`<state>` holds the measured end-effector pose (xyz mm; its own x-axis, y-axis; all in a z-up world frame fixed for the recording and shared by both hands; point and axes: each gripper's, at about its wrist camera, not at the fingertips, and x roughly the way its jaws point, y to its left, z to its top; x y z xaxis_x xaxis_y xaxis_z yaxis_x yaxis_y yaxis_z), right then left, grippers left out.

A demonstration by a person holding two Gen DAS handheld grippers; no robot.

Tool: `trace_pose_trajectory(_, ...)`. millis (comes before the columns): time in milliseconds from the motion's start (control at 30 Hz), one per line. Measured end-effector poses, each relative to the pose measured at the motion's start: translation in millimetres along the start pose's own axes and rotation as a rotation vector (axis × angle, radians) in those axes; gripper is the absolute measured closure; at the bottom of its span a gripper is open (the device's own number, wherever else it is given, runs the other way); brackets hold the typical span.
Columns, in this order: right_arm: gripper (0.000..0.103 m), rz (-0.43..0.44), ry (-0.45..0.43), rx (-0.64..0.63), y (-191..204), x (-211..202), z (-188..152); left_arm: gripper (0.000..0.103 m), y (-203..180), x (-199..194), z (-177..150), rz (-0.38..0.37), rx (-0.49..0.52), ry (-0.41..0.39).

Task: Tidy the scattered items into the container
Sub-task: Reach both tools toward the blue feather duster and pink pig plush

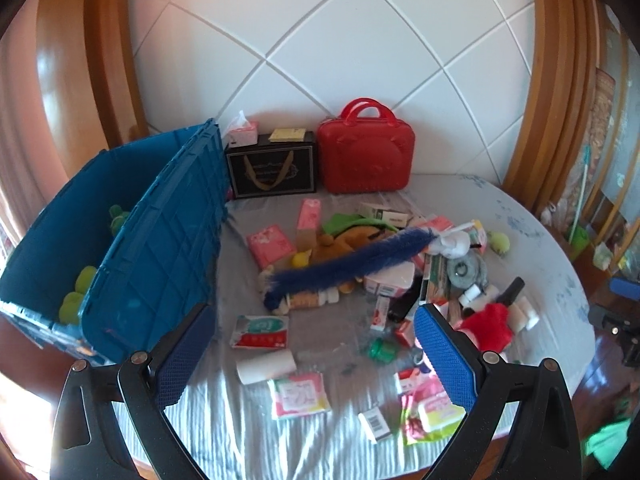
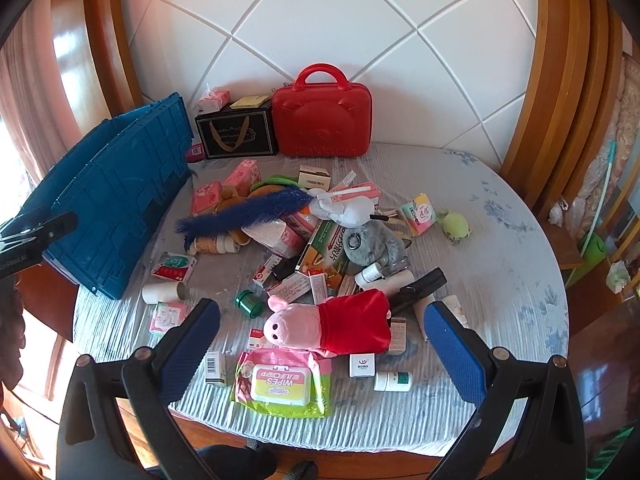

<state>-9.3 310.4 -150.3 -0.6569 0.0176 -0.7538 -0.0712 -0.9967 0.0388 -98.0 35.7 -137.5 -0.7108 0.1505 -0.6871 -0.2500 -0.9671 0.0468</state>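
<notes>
A blue plastic crate (image 1: 160,248) stands open at the table's left, with green balls (image 1: 80,284) inside; it also shows in the right wrist view (image 2: 120,200). Scattered items lie on the grey cloth: a blue fuzzy duster (image 1: 348,266) (image 2: 248,212), a pink pig plush in red (image 2: 332,322), a wipes pack (image 2: 284,380), a cardboard tube (image 1: 266,366), a green cap (image 2: 248,303). My left gripper (image 1: 316,356) is open and empty beside the crate, above the tube. My right gripper (image 2: 324,344) is open and empty, with the pig plush between its fingers' line.
A red case (image 1: 366,156) and a black gift box (image 1: 272,170) with a tissue pack stand at the back wall. Small medicine boxes, bottles (image 2: 392,380), a grey plush (image 2: 376,244) and a green ball (image 2: 456,226) fill the table's middle. The round table's edge is near.
</notes>
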Motion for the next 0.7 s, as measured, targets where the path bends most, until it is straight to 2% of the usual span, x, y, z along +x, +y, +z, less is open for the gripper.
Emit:
trace_pose_trajectory(133,0.0,-0.015,0.047,0.029,4,25,2,0.002,-3,53,10,-0.03,0.095,-0.019)
trace_pose_trajectory(333,0.0,-0.06,0.092,0.074,8,59,8,0.003,-18,143,15,-0.053,0.302,-0.049)
trace_pose_trajectory(567,0.0,-0.125,0.16,0.138,4,91,0,0.011,-41,237,-8,-0.127,0.521,-0.03)
trace_pose_trajectory(700,0.0,-0.162,0.196,0.166,1,103,-6,0.016,-52,274,-25,-0.143,0.618,-0.009)
